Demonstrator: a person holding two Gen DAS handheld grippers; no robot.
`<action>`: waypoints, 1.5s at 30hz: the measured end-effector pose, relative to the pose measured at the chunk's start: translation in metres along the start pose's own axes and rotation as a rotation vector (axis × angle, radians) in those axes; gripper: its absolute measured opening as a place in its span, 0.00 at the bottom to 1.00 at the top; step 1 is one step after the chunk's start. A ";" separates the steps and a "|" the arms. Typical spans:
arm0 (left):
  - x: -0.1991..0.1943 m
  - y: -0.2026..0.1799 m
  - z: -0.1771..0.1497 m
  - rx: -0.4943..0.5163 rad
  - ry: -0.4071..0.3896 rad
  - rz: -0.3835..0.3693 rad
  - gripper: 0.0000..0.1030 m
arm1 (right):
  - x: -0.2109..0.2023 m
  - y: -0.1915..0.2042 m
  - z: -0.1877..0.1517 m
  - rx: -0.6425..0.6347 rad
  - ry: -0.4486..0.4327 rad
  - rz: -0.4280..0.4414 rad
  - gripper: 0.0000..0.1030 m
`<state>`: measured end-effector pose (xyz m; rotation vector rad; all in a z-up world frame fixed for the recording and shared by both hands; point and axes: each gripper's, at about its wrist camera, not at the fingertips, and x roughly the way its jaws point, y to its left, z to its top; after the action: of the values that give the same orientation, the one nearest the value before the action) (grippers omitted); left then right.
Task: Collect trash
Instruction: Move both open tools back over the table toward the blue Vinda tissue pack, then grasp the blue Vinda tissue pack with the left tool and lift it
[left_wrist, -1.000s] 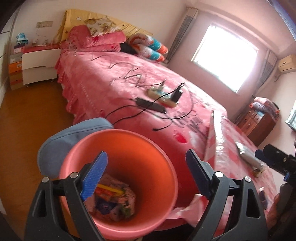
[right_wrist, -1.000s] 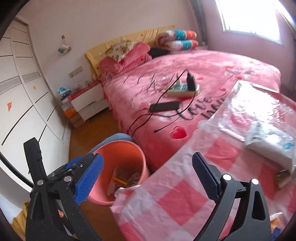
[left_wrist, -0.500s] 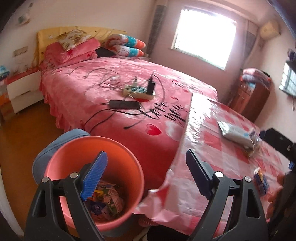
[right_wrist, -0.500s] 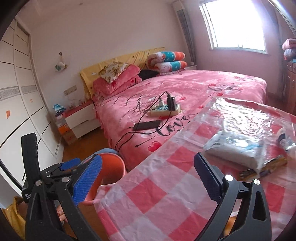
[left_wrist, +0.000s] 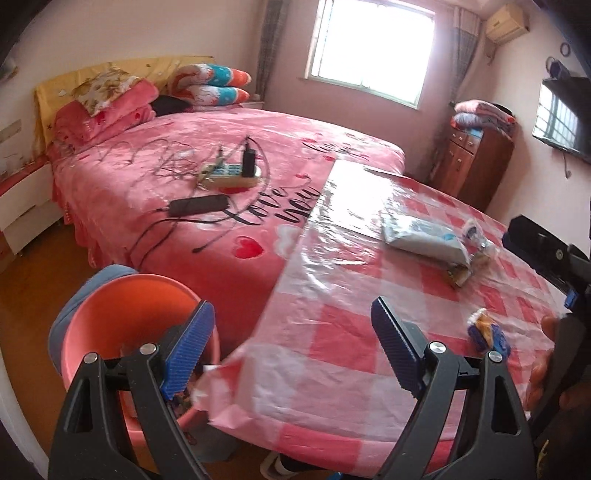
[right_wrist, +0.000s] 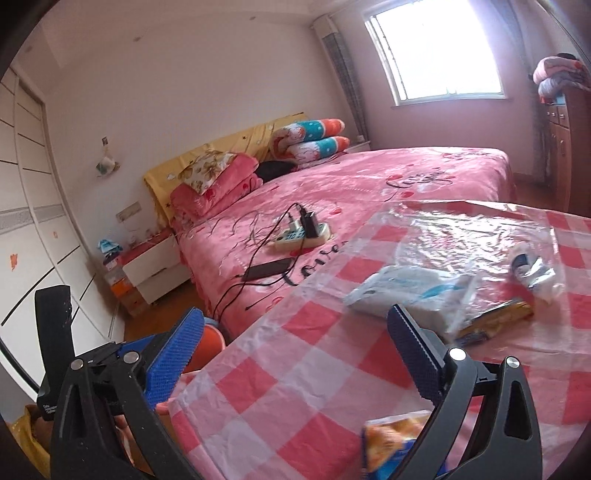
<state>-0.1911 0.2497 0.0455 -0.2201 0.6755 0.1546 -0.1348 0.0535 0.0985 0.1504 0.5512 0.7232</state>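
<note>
An orange trash bin (left_wrist: 125, 325) stands on the floor beside the table's left corner, with wrappers inside; its rim shows in the right wrist view (right_wrist: 210, 341). On the pink checked tablecloth (left_wrist: 332, 332) lie a white plastic packet (left_wrist: 421, 236), a yellow wrapper (left_wrist: 460, 275), a crumpled clear wrapper (left_wrist: 476, 234) and a yellow-blue snack wrapper (left_wrist: 487, 334). The snack wrapper also shows in the right wrist view (right_wrist: 391, 443), just under the right gripper. My left gripper (left_wrist: 291, 347) is open and empty over the table's near corner. My right gripper (right_wrist: 291, 350) is open and empty above the table.
A pink bed (left_wrist: 221, 155) lies behind the table with a power strip (left_wrist: 229, 175), a black phone (left_wrist: 197, 205) and cables on it. A white nightstand (right_wrist: 155, 266) stands at the bed's left. A wooden dresser (left_wrist: 476, 166) stands at the far right.
Both grippers have swung right and up, away from the orange bin toward the table top. The bin has slid to the lower left of both views. Both stay open.
</note>
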 end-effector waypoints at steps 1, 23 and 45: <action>0.000 -0.004 0.000 0.007 0.003 -0.004 0.85 | -0.003 -0.004 0.000 -0.001 -0.004 -0.004 0.95; 0.011 -0.085 -0.006 0.097 0.085 -0.113 0.85 | -0.041 -0.078 0.007 0.046 -0.077 -0.126 0.95; 0.034 -0.183 -0.033 0.150 0.269 -0.327 0.85 | -0.059 -0.198 0.009 0.304 -0.025 -0.271 0.95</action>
<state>-0.1458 0.0673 0.0262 -0.2062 0.9045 -0.2421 -0.0507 -0.1328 0.0686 0.3602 0.6416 0.3707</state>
